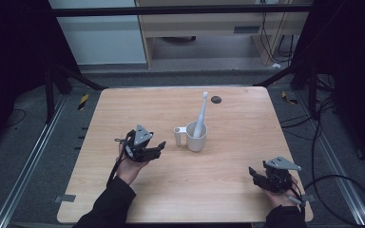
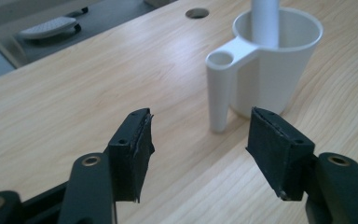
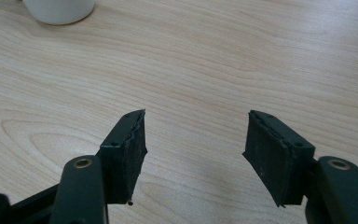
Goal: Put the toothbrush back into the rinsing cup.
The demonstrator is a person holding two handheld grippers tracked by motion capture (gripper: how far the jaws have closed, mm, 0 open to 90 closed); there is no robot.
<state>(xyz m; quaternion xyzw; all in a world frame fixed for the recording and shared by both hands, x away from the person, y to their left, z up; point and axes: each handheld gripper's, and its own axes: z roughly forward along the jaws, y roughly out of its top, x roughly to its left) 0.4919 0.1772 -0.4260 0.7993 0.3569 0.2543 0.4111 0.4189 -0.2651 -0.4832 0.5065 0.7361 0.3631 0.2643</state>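
Wooden table (image 1: 228,180): open left claw (image 1: 161,146) near cup (image 1: 197,137).

Toothbrush (image 2: 265,23) top beyond frame edge

Both forearms reach in low, left gripper (image 1: 160,145) and right gripper (image 1: 253,172) gaping (seemingly empty).

Black sleeves (image 1: 109,206); black two-jaw grippers (image 1: 160,147) with ribbed pads (image 2: 135,154), brass-ringed screw holes, grey three-cornered plates (image 1: 141,134), trailing cables.
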